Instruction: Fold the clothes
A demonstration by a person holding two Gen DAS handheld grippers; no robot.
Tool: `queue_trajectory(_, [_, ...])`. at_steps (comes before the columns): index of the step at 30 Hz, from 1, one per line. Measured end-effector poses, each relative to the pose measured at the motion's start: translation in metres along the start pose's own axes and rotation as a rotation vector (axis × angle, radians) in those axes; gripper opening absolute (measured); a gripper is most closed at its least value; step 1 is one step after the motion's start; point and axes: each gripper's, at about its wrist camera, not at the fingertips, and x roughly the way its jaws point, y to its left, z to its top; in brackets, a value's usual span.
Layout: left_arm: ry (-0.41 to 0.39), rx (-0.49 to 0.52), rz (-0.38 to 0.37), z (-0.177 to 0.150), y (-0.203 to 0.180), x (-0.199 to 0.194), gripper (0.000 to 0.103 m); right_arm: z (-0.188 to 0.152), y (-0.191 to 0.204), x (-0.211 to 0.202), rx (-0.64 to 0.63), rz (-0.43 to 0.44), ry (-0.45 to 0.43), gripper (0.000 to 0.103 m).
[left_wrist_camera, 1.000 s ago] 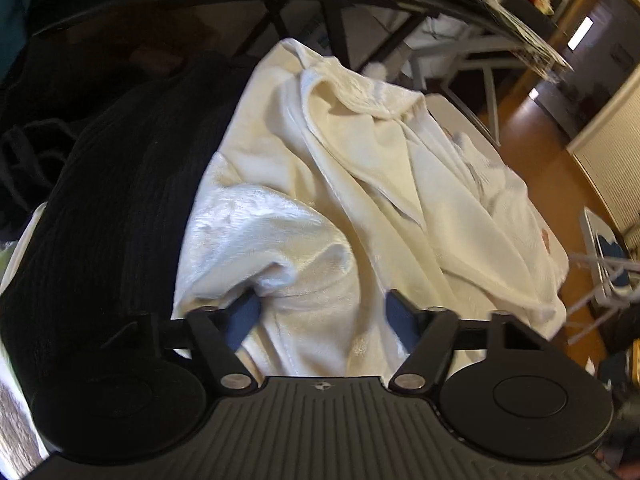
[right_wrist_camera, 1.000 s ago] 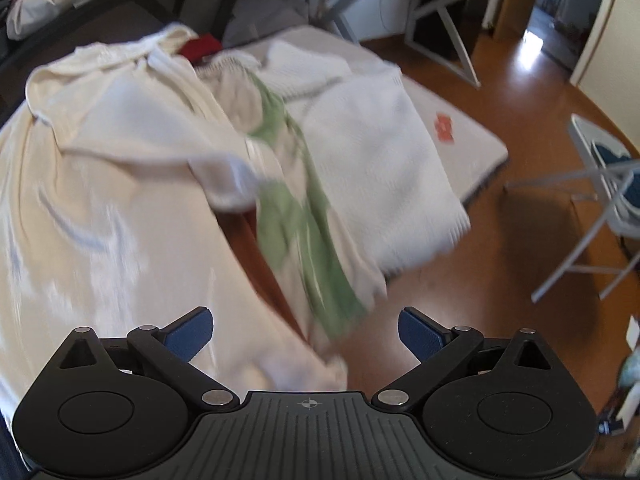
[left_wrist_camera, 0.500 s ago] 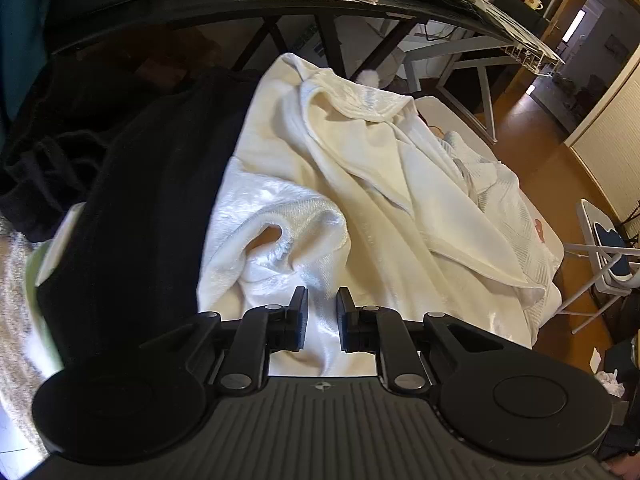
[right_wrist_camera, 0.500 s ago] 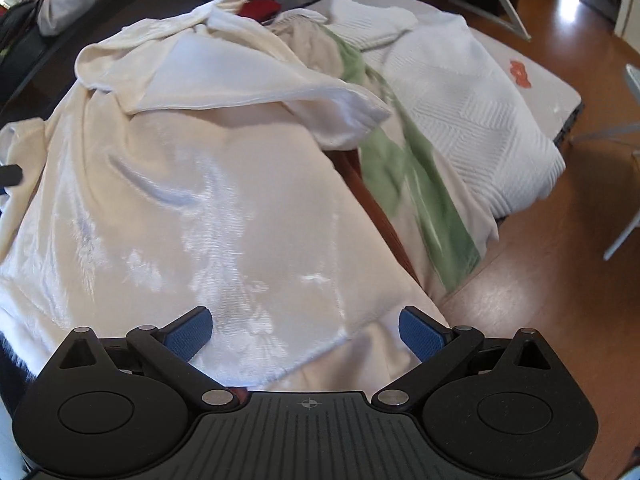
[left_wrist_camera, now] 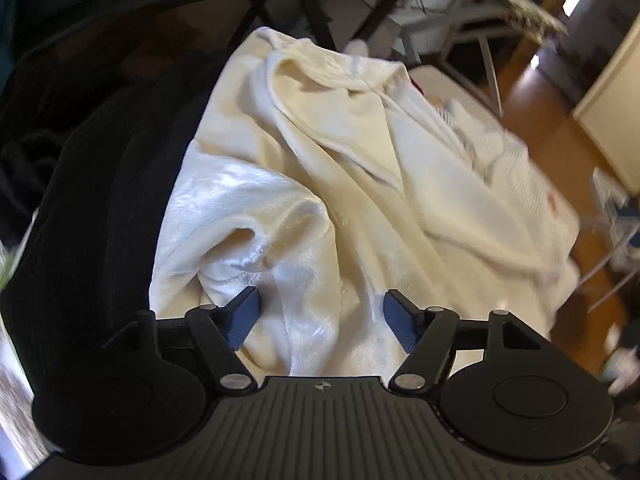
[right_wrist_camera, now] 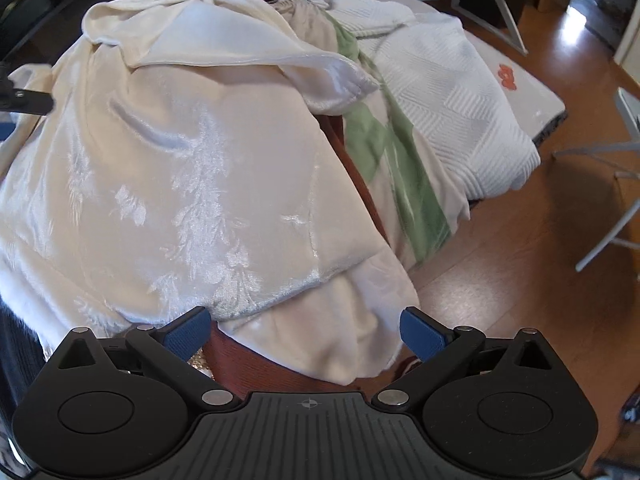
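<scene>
Left wrist view puts the cream velvet garment [left_wrist_camera: 360, 184] straight ahead of us, spread loosely and rumpled, its long axis running from our grippers away toward the collar [left_wrist_camera: 332, 68] at the far end; a bunched sleeve cuff [left_wrist_camera: 248, 248] lies just beyond our left gripper [left_wrist_camera: 320, 316], whose jaws stand released with cloth between them but not pinched; our right gripper [right_wrist_camera: 304, 330] is likewise spread wide, holding nothing, over the near hem [right_wrist_camera: 320, 332], which overhangs a rust-red surface [right_wrist_camera: 256, 372]; each hand is thus nearest its own corner; beside the garment lie a black knit [left_wrist_camera: 100, 208], a green-striped cloth [right_wrist_camera: 384, 148] and a white quilted mat [right_wrist_camera: 460, 100] on the wooden floor [right_wrist_camera: 520, 280].
</scene>
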Motion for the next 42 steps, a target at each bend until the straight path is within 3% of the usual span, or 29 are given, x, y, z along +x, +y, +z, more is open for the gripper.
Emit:
queue_trajectory(1, [-0.002, 0.003, 0.001, 0.000, -0.001, 0.001, 0.067, -0.001, 0.002, 0.000, -0.028, -0.003, -0.006, 0.100])
queue_trajectory(2, [-0.012, -0.018, 0.001, 0.001, 0.002, -0.001, 0.048, -0.002, 0.007, 0.000, -0.072, -0.004, -0.017, 0.100])
queue_trajectory(3, [-0.021, -0.039, 0.001, 0.002, 0.005, -0.002, 0.036, -0.004, 0.012, 0.000, -0.121, -0.007, -0.033, 0.100])
queue_trajectory(4, [-0.034, -0.054, 0.000, 0.002, 0.008, -0.005, 0.010, -0.006, 0.018, 0.000, -0.178, -0.012, -0.051, 0.100])
queue_trajectory(5, [-0.050, -0.063, -0.001, 0.002, 0.010, -0.010, 0.007, -0.008, 0.025, 0.001, -0.229, -0.017, -0.062, 0.100])
queue_trajectory(9, [-0.116, -0.097, -0.006, 0.003, 0.018, -0.030, 0.006, -0.007, 0.044, 0.000, -0.326, -0.042, -0.130, 0.099])
queue_trajectory(13, [-0.181, -0.131, -0.010, 0.003, 0.026, -0.050, 0.006, 0.002, 0.052, -0.010, -0.346, -0.051, -0.245, 0.099])
queue_trajectory(17, [-0.246, -0.165, -0.015, 0.004, 0.034, -0.071, 0.006, 0.005, 0.056, 0.001, -0.412, -0.042, -0.256, 0.097])
queue_trajectory(18, [-0.264, -0.173, -0.018, 0.004, 0.035, -0.075, 0.006, 0.005, 0.057, 0.002, -0.421, -0.031, -0.259, 0.092])
queue_trajectory(20, [-0.302, -0.188, -0.028, 0.002, 0.035, -0.083, 0.006, 0.007, 0.056, -0.001, -0.415, 0.022, -0.245, 0.070])
queue_trajectory(21, [-0.321, -0.195, -0.033, 0.001, 0.035, -0.087, 0.006, 0.009, 0.055, -0.003, -0.396, 0.054, -0.230, 0.054])
queue_trajectory(23, [-0.358, -0.214, -0.039, 0.000, 0.035, -0.095, 0.006, 0.017, 0.048, -0.015, -0.279, 0.099, -0.217, 0.038])
queue_trajectory(24, [-0.375, -0.228, -0.037, 0.001, 0.037, -0.101, 0.006, 0.022, 0.042, -0.021, -0.206, 0.119, -0.220, 0.024])
queue_trajectory(27, [-0.422, -0.250, -0.028, 0.004, 0.039, -0.118, 0.006, 0.049, 0.020, -0.043, -0.013, 0.166, -0.279, 0.006])
queue_trajectory(30, [-0.478, -0.244, -0.031, 0.010, 0.034, -0.136, 0.005, 0.081, 0.012, -0.076, 0.034, 0.166, -0.435, 0.005])
queue_trajectory(33, [-0.582, -0.236, -0.066, 0.020, 0.021, -0.166, 0.005, 0.122, 0.003, -0.117, 0.083, 0.205, -0.585, 0.002])
queue_trajectory(38, [-0.766, -0.147, -0.163, 0.043, -0.016, -0.217, 0.004, 0.183, -0.021, -0.172, 0.208, 0.253, -0.627, 0.002])
queue_trajectory(42, [-0.884, -0.120, -0.261, 0.062, -0.037, -0.248, 0.004, 0.200, -0.045, -0.225, 0.202, 0.290, -0.753, 0.002])
